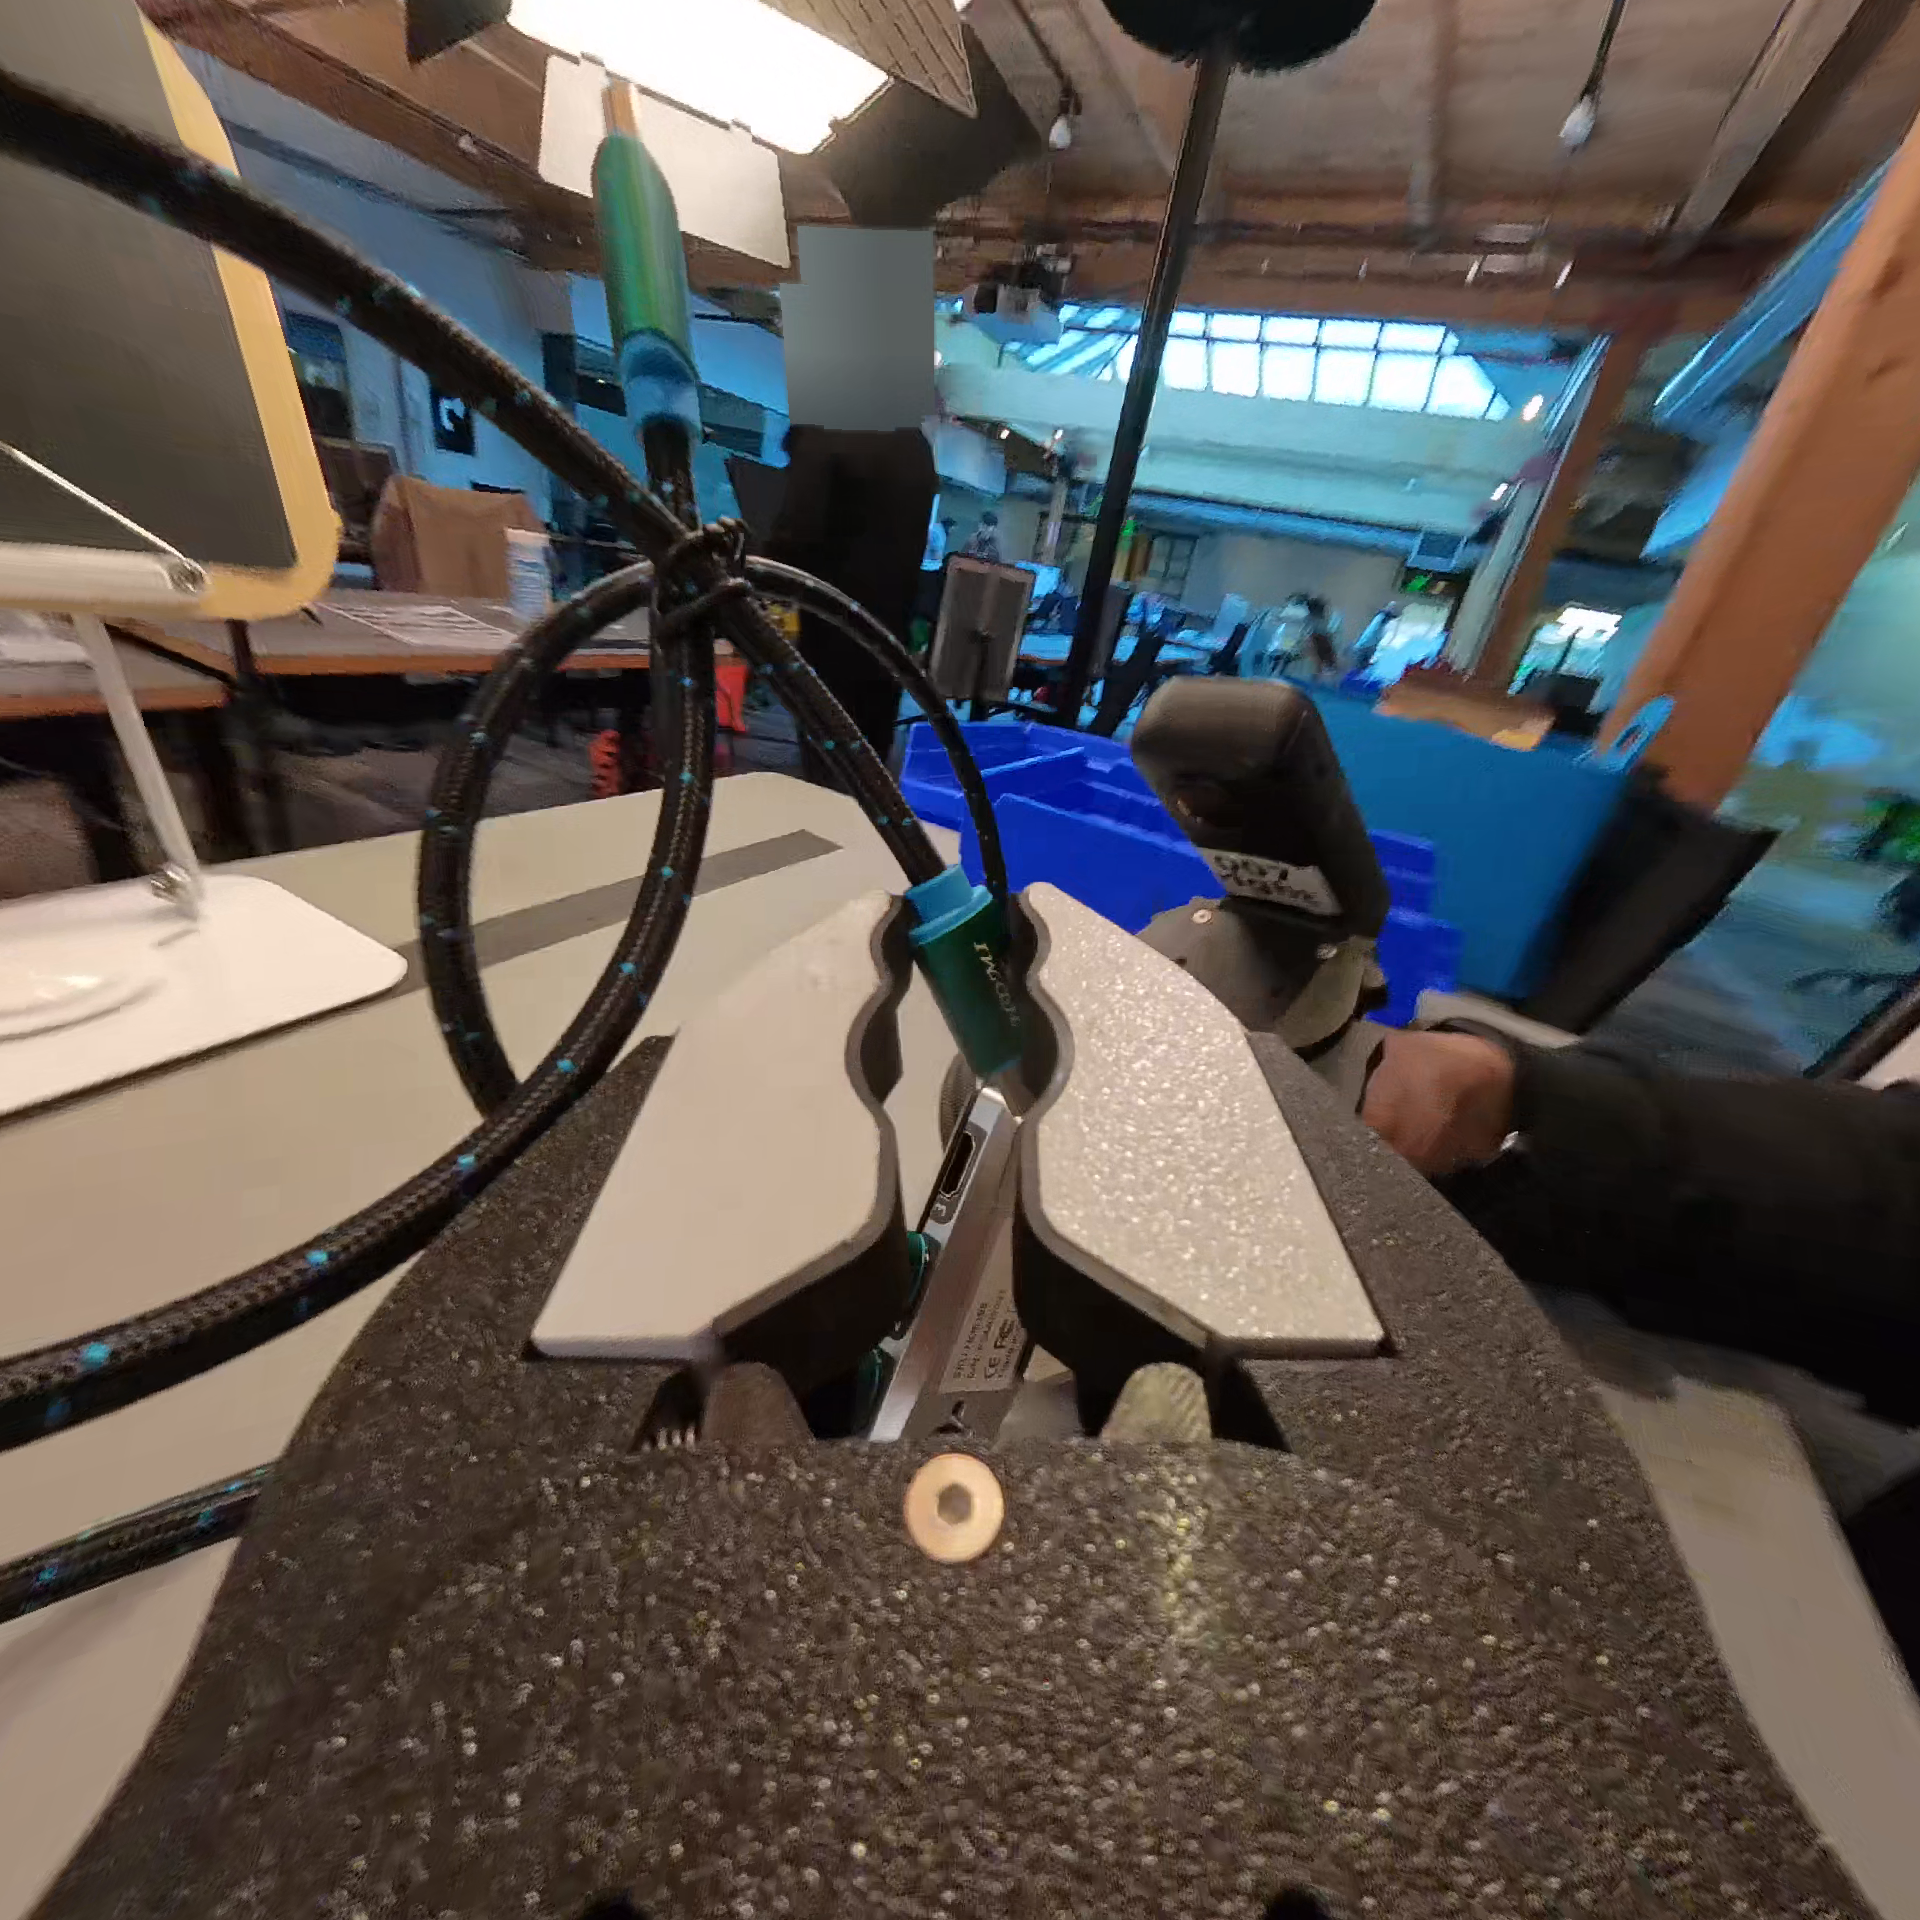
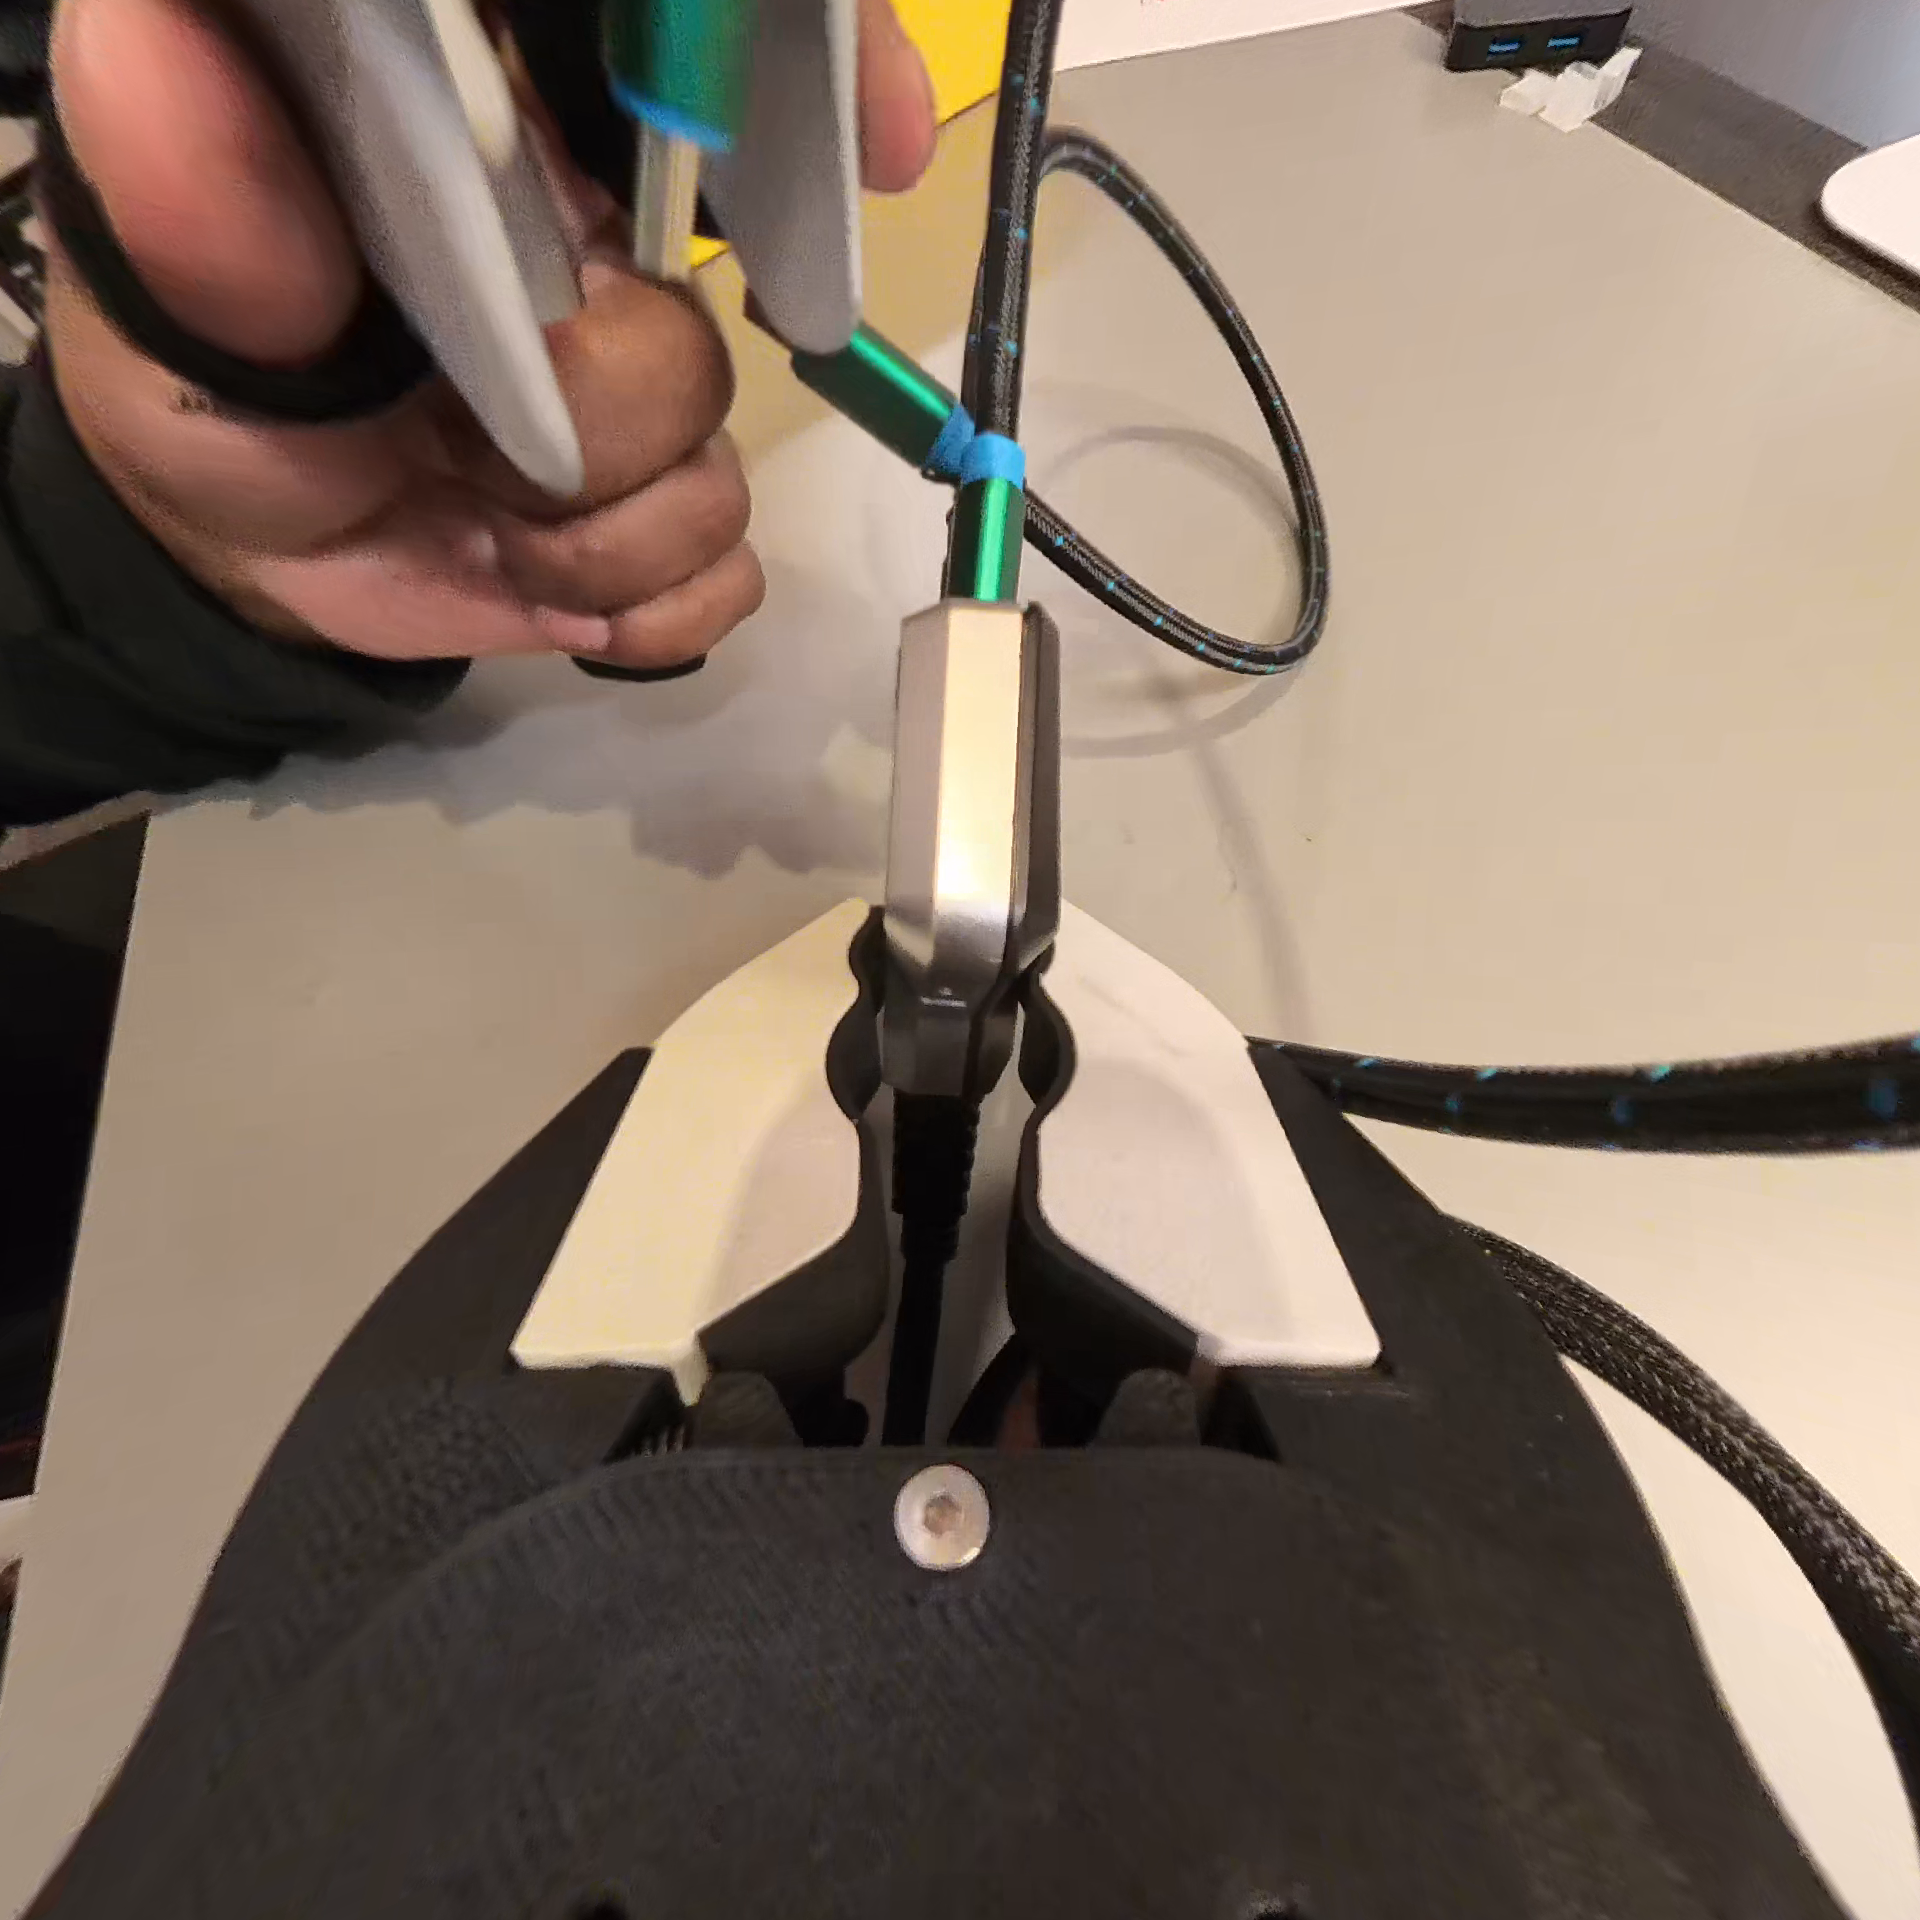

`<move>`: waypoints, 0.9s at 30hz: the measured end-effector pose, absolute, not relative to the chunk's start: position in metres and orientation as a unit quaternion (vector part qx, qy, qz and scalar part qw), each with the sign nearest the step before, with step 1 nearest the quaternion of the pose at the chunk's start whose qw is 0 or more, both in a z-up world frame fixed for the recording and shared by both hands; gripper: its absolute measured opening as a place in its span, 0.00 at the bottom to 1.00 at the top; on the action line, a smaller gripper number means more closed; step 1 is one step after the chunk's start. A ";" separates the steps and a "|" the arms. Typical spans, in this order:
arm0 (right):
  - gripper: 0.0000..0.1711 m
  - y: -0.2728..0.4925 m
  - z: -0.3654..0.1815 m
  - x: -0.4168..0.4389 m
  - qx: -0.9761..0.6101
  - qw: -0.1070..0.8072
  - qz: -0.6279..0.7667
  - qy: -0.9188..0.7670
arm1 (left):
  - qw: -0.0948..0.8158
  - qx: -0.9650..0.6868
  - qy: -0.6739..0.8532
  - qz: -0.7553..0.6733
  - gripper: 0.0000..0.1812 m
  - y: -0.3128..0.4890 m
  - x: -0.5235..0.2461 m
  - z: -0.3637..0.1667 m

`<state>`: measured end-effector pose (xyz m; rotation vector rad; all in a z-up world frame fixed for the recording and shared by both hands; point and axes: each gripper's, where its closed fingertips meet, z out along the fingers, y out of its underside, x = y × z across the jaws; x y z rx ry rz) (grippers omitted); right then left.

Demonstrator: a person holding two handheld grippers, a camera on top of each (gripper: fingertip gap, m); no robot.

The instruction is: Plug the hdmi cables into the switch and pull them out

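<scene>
Workshop with timber roof beams; work surface is a pale grey table [image 2: 1507, 520]; beyond its far edge stand blue plastic bins [image 1: 1081, 821], contents not discernible. The left gripper [image 1: 961, 997] has its 2 pale fingers nearly closed, clamped on a green metal HDMI plug with a blue collar [image 1: 966, 982]; that plug's black braided cable with blue flecks [image 1: 457, 914] loops above the table. The right gripper [image 2: 961, 1023] is closed narrowly on the silver slab-shaped HDMI switch [image 2: 966, 790], held edge-on above the table; the switch's black lead runs back between the fingers. A second green plug [image 2: 992, 545] sits in the switch's far end. A hand [image 2: 343, 395] holds the left gripper just beside the switch, its plug clear of the switch.
</scene>
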<state>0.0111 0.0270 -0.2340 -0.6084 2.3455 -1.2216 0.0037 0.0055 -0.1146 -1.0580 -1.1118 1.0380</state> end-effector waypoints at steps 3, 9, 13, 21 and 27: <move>0.13 0.028 -0.236 0.012 -0.207 0.222 -0.430 0.850 | 0.568 -0.472 -0.474 0.480 0.10 0.010 0.002 -0.114; 0.13 0.045 -0.249 0.011 -0.165 0.326 -0.346 0.864 | 0.645 -0.406 -0.505 0.406 0.10 0.002 0.004 -0.119; 0.13 0.053 -0.251 0.008 -0.155 0.369 -0.318 0.860 | 0.704 -0.356 -0.522 0.324 0.10 0.000 0.005 -0.122; 0.19 0.045 -0.257 -0.004 -0.185 0.287 -0.340 0.877 | 0.741 -0.286 -0.553 0.250 0.09 -0.019 0.005 -0.141; 0.30 0.037 -0.251 -0.022 -0.184 0.240 -0.377 0.876 | 0.743 -0.284 -0.556 0.244 0.09 -0.020 0.003 -0.147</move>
